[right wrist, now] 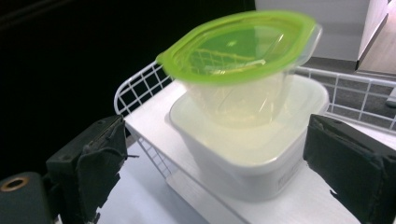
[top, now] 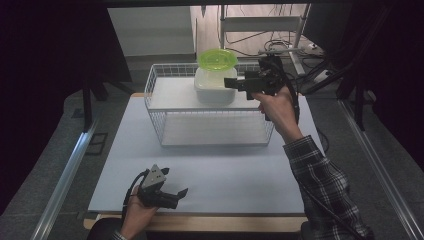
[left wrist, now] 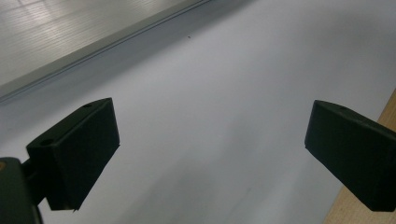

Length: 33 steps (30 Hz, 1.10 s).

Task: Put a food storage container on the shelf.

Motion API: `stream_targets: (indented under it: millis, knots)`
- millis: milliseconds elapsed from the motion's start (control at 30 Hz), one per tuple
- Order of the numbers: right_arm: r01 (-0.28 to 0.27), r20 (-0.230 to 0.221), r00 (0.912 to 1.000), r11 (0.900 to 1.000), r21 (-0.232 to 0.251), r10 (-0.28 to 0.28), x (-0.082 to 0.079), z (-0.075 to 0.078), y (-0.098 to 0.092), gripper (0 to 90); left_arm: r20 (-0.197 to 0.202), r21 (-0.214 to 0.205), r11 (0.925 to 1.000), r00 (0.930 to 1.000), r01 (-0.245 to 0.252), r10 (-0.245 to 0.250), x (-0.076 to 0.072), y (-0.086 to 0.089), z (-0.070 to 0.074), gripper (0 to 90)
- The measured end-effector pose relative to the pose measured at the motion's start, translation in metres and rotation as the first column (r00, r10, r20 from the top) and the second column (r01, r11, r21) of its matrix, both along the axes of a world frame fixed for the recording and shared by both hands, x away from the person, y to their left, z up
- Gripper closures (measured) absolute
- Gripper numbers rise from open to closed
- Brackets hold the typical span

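Reaching toward stacked tubs | right gripper (top: pixel 231 83) jaws spread, nothing pinched yet | green-lidded container (right wrist: pixel 243 65) sits in white tub (right wrist: pixel 252 154) atop wire rack (top: pixel 165 125) | left gripper (top: pixel 172 197) spread, idle over table (top: pixel 240 175) | grasp apparently pending

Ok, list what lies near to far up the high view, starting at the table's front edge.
Left gripper → bare white table top → wire rack → white tub on the rack's shelf → green-lidded container sitting in the tub.
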State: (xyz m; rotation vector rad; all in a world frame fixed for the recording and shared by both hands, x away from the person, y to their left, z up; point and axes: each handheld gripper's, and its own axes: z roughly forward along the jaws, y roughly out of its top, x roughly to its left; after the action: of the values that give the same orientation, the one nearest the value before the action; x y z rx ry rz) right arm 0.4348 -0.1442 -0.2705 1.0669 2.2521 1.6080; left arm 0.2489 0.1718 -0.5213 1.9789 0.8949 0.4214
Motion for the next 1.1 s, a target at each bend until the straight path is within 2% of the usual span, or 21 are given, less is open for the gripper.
stream_targets:
  millis: [100, 400, 700, 900, 1100]
  knots:
    - [-0.023, 0.016, 0.9996, 0.9996, -0.016, 0.023, -0.007, -0.004, 0.001, 6.5, 0.000, -0.001, 1.0000, 1.0000, 0.000, 0.000, 0.000, 0.000, 0.000, 2.9]
    - [-0.058, 0.024, 0.9980, 0.9975, -0.039, 0.059, -0.021, -0.017, 0.000, 6.0, -0.003, -0.015, 0.9999, 1.0000, 0.004, -0.004, 0.000, 0.001, 0.000, 2.9]
    - [-0.077, 0.034, 0.9962, 0.9939, -0.078, 0.080, -0.033, -0.034, -0.004, 5.8, 0.003, -0.033, 0.9991, 0.9996, 0.026, -0.026, 0.000, 0.000, 0.000, 2.5]
    - [-0.079, 0.056, 0.9948, 0.9908, -0.110, 0.085, -0.042, -0.043, -0.006, 4.4, 0.007, -0.052, 0.9982, 0.9996, 0.028, -0.027, 0.000, 0.002, 0.000, 2.4]
    - [-0.094, 0.074, 0.9918, 0.9865, -0.134, 0.104, -0.051, -0.053, -0.007, 4.0, -0.029, -0.068, 0.9965, 0.9983, 0.048, -0.051, 0.002, 0.001, -0.003, 2.7]
